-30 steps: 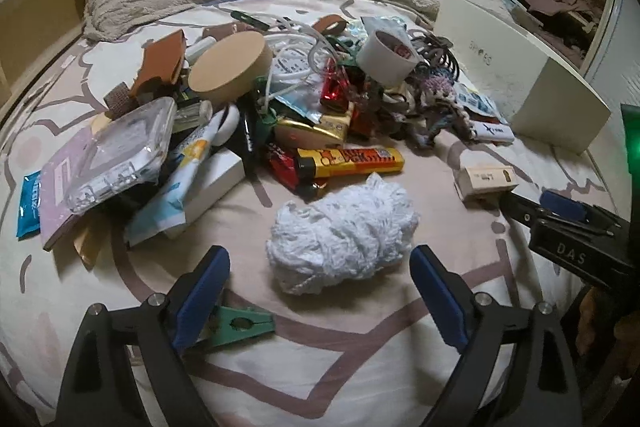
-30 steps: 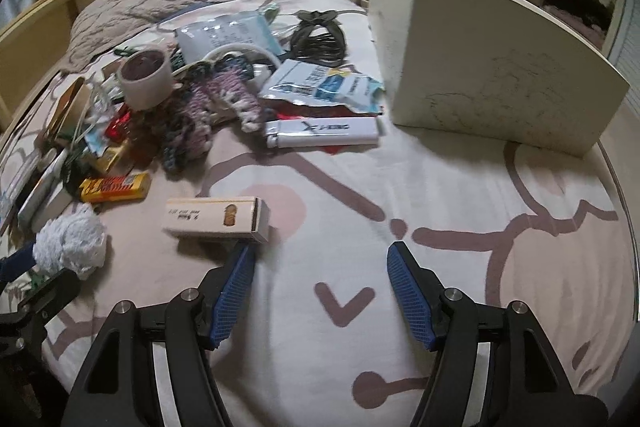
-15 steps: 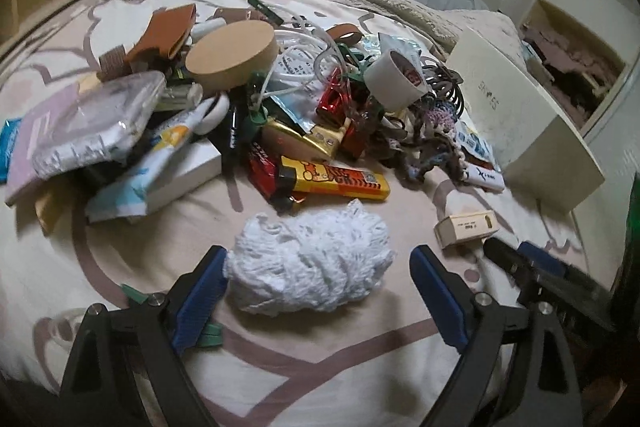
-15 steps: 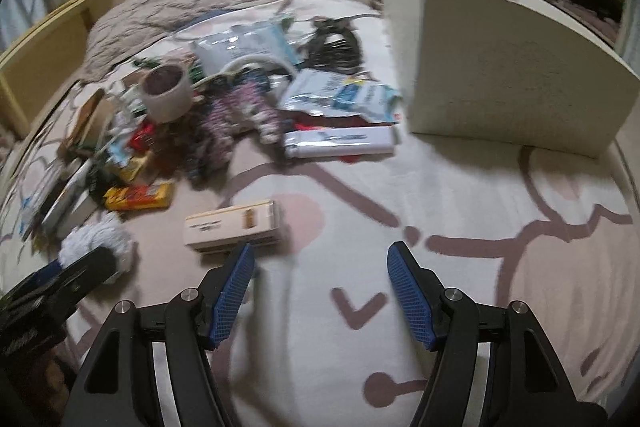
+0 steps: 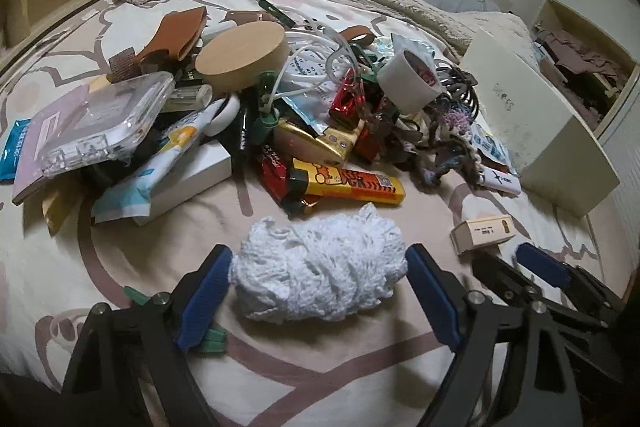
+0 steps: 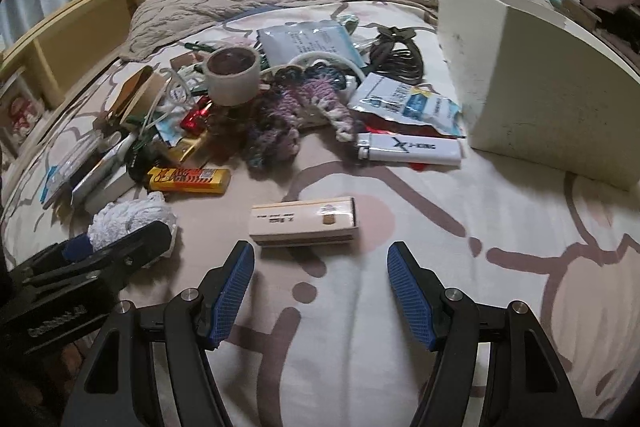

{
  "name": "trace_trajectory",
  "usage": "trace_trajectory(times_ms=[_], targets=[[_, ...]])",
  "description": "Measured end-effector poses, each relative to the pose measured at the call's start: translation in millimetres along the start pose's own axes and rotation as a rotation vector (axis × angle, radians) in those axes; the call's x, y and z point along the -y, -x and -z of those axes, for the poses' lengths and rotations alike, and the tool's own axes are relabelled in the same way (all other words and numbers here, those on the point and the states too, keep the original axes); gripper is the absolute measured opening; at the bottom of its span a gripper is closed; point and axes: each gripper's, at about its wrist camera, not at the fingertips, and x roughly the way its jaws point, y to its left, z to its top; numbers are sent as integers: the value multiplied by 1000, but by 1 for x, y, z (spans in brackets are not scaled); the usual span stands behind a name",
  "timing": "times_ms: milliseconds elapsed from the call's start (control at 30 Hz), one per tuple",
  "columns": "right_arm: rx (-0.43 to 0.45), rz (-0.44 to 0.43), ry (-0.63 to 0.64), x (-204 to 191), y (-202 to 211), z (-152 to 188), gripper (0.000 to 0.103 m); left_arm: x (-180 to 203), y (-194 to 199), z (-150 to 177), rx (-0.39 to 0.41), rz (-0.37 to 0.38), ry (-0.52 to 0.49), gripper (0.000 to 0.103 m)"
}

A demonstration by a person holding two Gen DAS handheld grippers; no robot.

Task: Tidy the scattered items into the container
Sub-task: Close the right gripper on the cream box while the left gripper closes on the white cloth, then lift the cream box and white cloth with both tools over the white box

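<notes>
Left gripper (image 5: 318, 279) is closing around the white yarn bundle (image 5: 320, 267), which is now sitting between the jaws instead of beyond them; pads look just at its ends, no squeeze visible yet, so pickup is starting. Right gripper (image 6: 320, 283) is hanging spread and empty, near the small cream box (image 6: 304, 223). Cream container (image 6: 540, 107) is standing far right, well apart, its opening hidden. Green clip (image 5: 208, 337) is mostly covered by the left finger.
</notes>
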Motion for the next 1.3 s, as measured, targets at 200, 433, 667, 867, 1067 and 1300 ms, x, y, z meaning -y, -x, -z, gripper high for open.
trace_trajectory(times_ms=[200, 433, 667, 867, 1067, 1300], targets=[[10, 19, 37, -10, -5, 0, 69, -5, 5, -1, -23, 43, -33, 78], [15, 5, 5, -12, -14, -7, 69, -7, 13, -4, 3, -13, -91, 77], [17, 2, -34, -6, -12, -8, 57, -1, 11, -2, -2, -17, -143, 77], [8, 12, -63, 0, -11, -6, 57, 9, 5, 4, 6, -50, -195, 78], [9, 15, -71, 2, -10, -5, 57, 8, -5, 9, -14, -64, -152, 83], [15, 11, -83, 6, -5, -5, 57, 12, -3, 10, 6, -83, -160, 78]])
